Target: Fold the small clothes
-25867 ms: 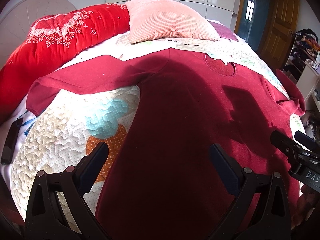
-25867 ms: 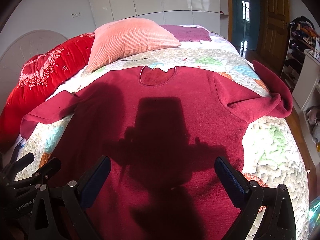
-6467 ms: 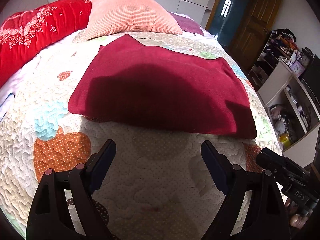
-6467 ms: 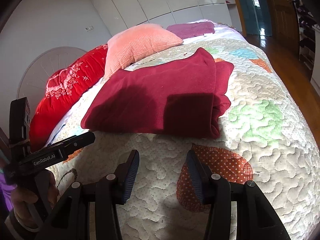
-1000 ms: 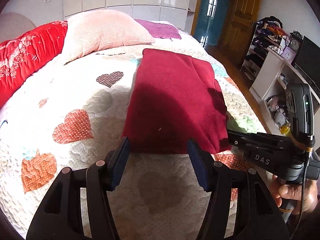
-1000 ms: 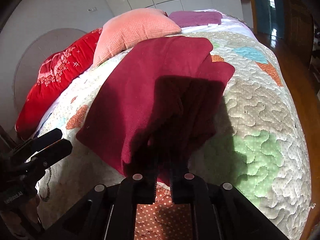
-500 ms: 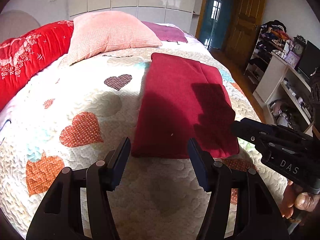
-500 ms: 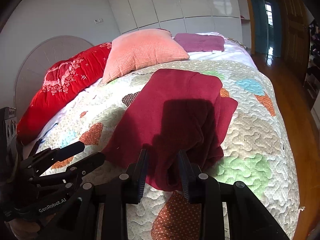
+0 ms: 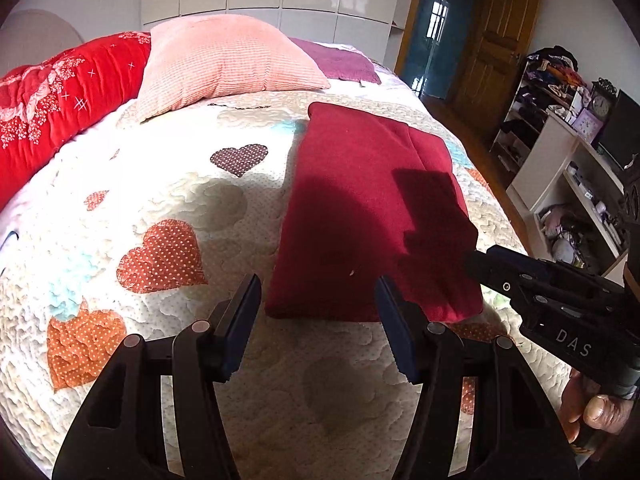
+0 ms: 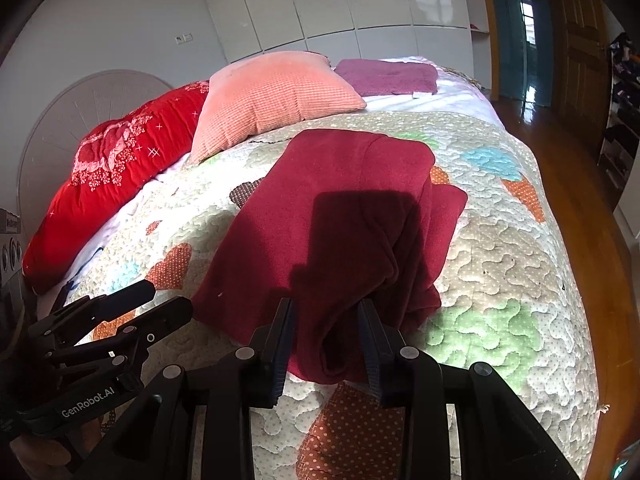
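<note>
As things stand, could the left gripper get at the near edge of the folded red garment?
Probably yes. The left gripper stands open just short of the folded red garment, its near edge lying bare on the quilt; the right gripper is off to the side.

A bed is covered by a cream quilt [image 9: 168,184] patched with dotted hearts. At its far end lie a peach ribbed pillow [image 9: 224,60], a red embroidered bolster [image 9: 60,92] to the left, and a flat purple cloth [image 10: 388,76] to the right. White glossy wardrobe doors [image 10: 360,4] stand behind. Far right are a wooden door [image 9: 496,36] and cluttered white shelves [image 9: 572,184].
</note>
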The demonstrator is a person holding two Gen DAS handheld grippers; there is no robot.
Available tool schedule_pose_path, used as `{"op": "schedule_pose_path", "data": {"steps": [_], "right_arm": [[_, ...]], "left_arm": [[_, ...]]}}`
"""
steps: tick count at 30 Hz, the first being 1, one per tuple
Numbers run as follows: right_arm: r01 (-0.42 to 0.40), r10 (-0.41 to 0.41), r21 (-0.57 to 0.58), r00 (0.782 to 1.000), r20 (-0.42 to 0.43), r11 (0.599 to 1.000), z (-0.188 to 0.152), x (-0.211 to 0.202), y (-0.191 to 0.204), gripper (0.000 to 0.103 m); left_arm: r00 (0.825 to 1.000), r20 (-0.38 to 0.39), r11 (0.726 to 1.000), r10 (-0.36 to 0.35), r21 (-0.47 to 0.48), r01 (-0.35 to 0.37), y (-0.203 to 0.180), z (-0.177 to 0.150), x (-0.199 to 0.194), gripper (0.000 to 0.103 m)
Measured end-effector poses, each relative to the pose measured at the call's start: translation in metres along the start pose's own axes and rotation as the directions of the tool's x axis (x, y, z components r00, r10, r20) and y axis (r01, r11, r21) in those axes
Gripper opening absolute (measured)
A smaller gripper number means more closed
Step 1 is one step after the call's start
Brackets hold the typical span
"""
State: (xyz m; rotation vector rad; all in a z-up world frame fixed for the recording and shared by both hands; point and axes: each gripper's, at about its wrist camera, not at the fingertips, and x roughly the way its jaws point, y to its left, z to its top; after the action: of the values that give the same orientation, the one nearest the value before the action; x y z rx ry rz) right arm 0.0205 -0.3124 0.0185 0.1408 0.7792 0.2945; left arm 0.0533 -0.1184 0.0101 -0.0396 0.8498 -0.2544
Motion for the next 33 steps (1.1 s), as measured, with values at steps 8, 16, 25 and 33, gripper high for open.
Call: {"op": "schedule_pose_path", "data": {"steps": [8, 16, 25, 33], "right_arm": [[0.024, -0.024, -0.015, 1.0, 0.0, 1.0, 0.0038, 0.002, 0.0028, 0.035], [0.052, -0.051, -0.036, 0.999, 0.018, 0.998, 0.0043, -0.0029, 0.0065, 0.035], [0.07, -0.068, -0.059, 0.997, 0.024, 0.996, 0.0043, -0.0039, 0.0085, 0.036], [0.096, -0.095, -0.076, 0.995, 0.017, 0.993, 0.0054, -0.0003, 0.0104, 0.037]], "left_arm": [[1.0, -0.015, 1.0, -0.005, -0.02, 0.005, 0.0037, 0.0015, 0.0064, 0.059], [1.0, -0.016, 1.0, -0.013, -0.024, 0.013, 0.0047, 0.0019, 0.0078, 0.059], [1.0, -0.013, 1.0, -0.008, -0.021, 0.007, 0.0051, 0.0037, 0.0067, 0.059], [1.0, -0.019, 1.0, -0.01, -0.023, 0.009, 0.0064, 0.0034, 0.009, 0.059]]}}
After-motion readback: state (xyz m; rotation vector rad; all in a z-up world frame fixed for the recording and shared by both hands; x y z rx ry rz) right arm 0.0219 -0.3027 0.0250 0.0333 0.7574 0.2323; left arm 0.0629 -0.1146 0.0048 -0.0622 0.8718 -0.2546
